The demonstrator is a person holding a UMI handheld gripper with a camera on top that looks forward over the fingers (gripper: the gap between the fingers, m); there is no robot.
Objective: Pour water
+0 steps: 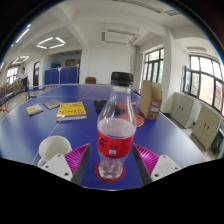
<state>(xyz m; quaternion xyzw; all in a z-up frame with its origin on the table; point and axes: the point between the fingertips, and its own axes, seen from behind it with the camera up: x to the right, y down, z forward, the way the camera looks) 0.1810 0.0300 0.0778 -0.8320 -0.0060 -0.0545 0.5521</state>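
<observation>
Gripper [113, 158] w/ pink ribbed pads sat closed on clear plastic bottle [116, 130], black cap, red label, upright btwn fingers. White paper cup [54, 150] just left, blue table [40, 125] beyond.

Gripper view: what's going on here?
A hand-held gripper has a clear bottle, black cap, red label, upright between its fingers on a blue table. The pink pads sit against the bottle's sides. A white paper cup stands just left of it. Nothing is tilted yet, so pouring hasn't begun.
</observation>
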